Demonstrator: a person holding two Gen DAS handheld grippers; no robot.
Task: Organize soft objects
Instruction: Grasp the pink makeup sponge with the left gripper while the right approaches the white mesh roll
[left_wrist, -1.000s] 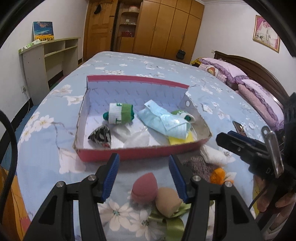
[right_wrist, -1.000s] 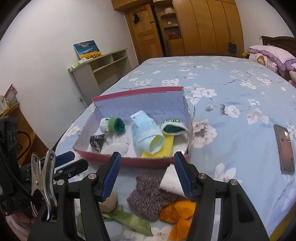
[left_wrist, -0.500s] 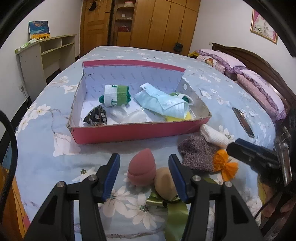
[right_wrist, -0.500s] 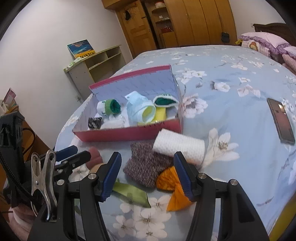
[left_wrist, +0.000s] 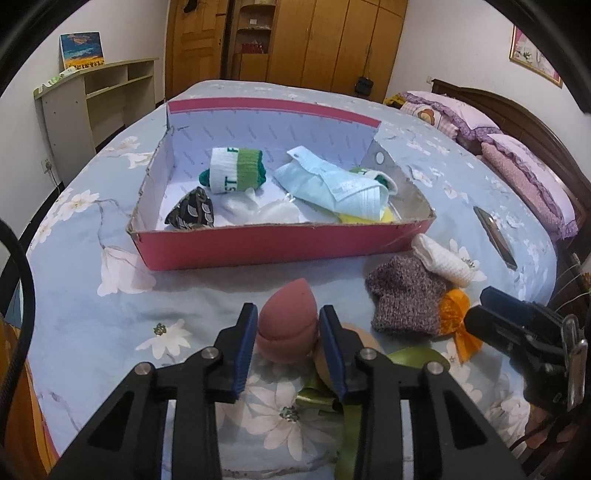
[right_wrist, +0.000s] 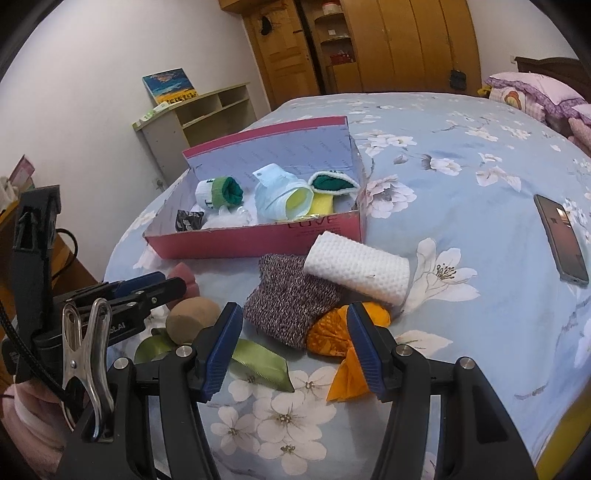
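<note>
Left tool (left_wrist: 284, 328) closing on pink sponge (left_wrist: 288, 325), pads touching it; right tool (right_wrist: 291, 343) hanging open at 6 o'clock of grey sock (right_wrist: 291, 299).

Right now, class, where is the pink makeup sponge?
In the left wrist view, the pink makeup sponge sits on the bed between the left gripper's fingers, in front of the red box, beside the tan sponge.

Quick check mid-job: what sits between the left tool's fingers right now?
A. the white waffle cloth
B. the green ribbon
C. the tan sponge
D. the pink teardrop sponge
D. In the left wrist view the left tool has just been closing, and its blue pads flank the pink sponge and look pressed against its sides; the tan sponge lies just outside the right finger.
</note>
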